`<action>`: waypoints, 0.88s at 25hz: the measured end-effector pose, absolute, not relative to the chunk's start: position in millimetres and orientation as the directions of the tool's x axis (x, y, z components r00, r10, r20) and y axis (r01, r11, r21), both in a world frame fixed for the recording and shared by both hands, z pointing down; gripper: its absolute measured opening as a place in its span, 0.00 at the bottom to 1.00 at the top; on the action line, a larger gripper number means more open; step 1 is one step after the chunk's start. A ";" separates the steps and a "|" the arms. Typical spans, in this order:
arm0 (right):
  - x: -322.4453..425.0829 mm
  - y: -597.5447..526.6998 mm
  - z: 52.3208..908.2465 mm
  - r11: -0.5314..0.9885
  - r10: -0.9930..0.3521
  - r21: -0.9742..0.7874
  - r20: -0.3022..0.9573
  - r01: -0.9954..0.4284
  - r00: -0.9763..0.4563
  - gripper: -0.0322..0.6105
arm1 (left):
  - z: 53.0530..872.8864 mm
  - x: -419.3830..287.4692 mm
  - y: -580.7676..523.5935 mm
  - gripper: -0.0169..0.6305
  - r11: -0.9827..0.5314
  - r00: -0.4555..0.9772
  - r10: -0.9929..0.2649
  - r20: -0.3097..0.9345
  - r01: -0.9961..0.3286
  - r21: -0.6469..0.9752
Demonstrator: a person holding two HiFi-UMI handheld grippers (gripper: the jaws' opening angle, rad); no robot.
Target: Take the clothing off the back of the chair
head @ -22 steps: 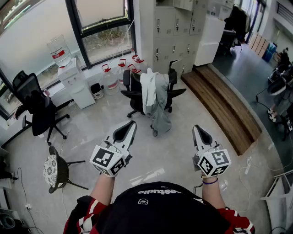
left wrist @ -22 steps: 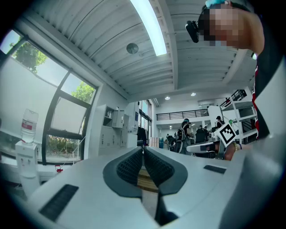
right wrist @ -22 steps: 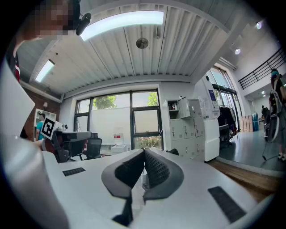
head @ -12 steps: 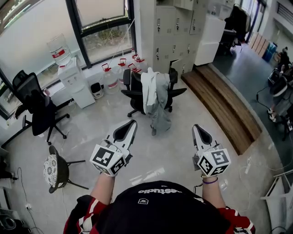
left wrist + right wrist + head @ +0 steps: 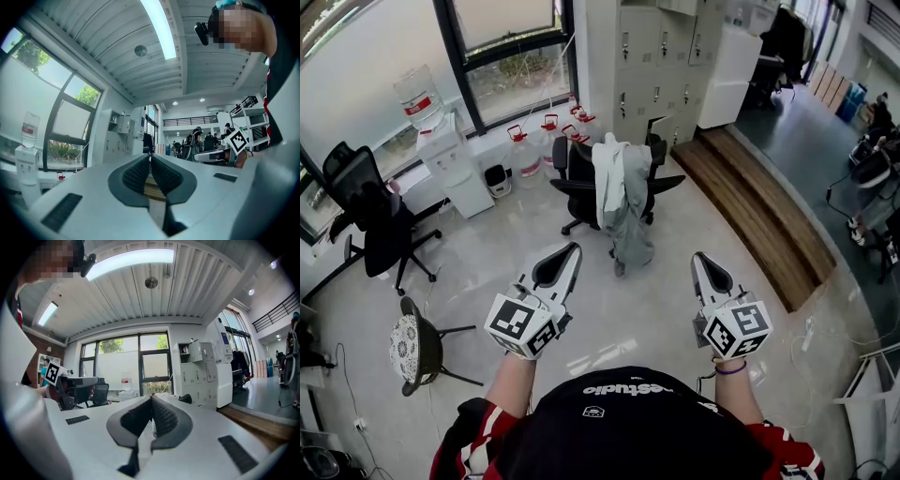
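A pale grey-green garment [image 5: 621,192] hangs over the back of a black office chair [image 5: 574,172] in the middle of the room, in the head view. It drapes down almost to the floor. My left gripper [image 5: 574,248] and right gripper [image 5: 697,257] are held level in front of me, well short of the chair, one on each side of it. Both are shut with nothing between their jaws. In the left gripper view the left gripper's [image 5: 150,154] dark ribbed pads meet at the tip; the right gripper view shows the same for the right gripper [image 5: 151,398].
Grey lockers [image 5: 652,61] stand behind the chair. A water dispenser [image 5: 455,159] and water jugs [image 5: 525,155] line the window wall. Another black chair [image 5: 370,216] is at the left, a round stool [image 5: 412,347] near my left side, and a wooden step [image 5: 759,220] runs along the right.
The view has shifted slightly; the chair with the garment sits a little higher and further right in the picture. Both grippers keep their places and stay shut.
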State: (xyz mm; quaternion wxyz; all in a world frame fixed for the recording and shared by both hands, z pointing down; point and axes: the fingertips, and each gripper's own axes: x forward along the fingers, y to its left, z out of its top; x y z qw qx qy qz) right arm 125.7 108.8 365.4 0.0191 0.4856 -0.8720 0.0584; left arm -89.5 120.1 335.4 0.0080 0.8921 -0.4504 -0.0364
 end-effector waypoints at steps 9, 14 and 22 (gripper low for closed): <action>85.3 107.6 378.4 0.510 -0.848 -0.097 0.111 -0.855 -0.519 0.07 | 349.0 -127.3 112.1 0.08 -0.613 0.611 -0.790 -0.044 -0.788 0.062; 68.4 110.5 390.0 0.504 -0.849 -0.102 0.126 -0.858 -0.514 0.07 | 361.2 -142.9 107.0 0.08 -0.622 0.621 -0.783 -0.040 -0.779 0.078; 68.7 73.0 401.3 0.501 -0.846 -0.106 0.146 -0.859 -0.512 0.07 | 375.6 -144.9 70.7 0.08 -0.621 0.622 -0.782 -0.032 -0.776 0.109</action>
